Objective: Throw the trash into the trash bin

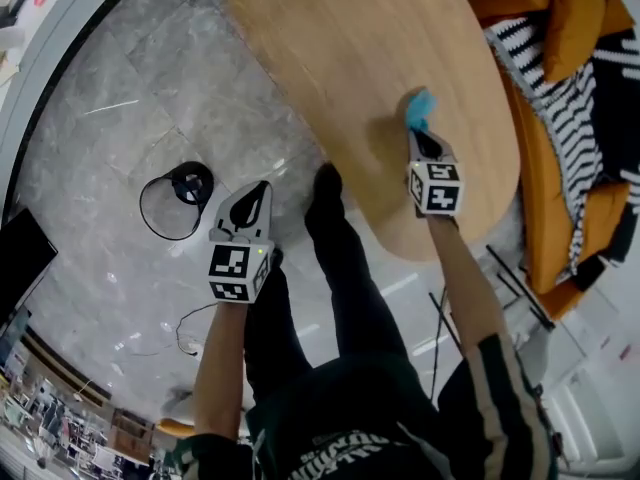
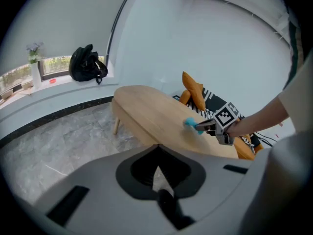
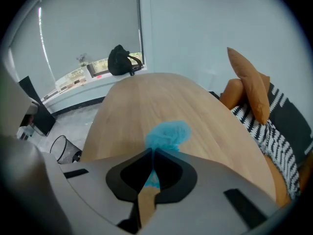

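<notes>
We see the trash (image 3: 168,135) as a small crumpled wad of bright blue, soft and ragged at the edges, like thin tissue or netting bunched up. It sits at the pale wooden surface (image 1: 350,58), near the rounded end closest to us and a little in from the edge. We cannot tell whether its underside touches the wood.

The right tool (image 3: 152,152) points steeply down at it. Its jaws stand all but together and pinch the near part of the wad. A strip of blue shows between them, and the rest bulges out beyond the tips.

The left tool (image 1: 262,186) hangs over the grey marbled floor (image 1: 100,148), off the surface's edge and well apart from the trash. Its jaws meet at the tips and we see nothing between them.

The bin (image 3: 63,150), a black wire basket, stands on the floor beside the surface. In the head view it lies just left of the left tool, well apart from the wad.
</notes>
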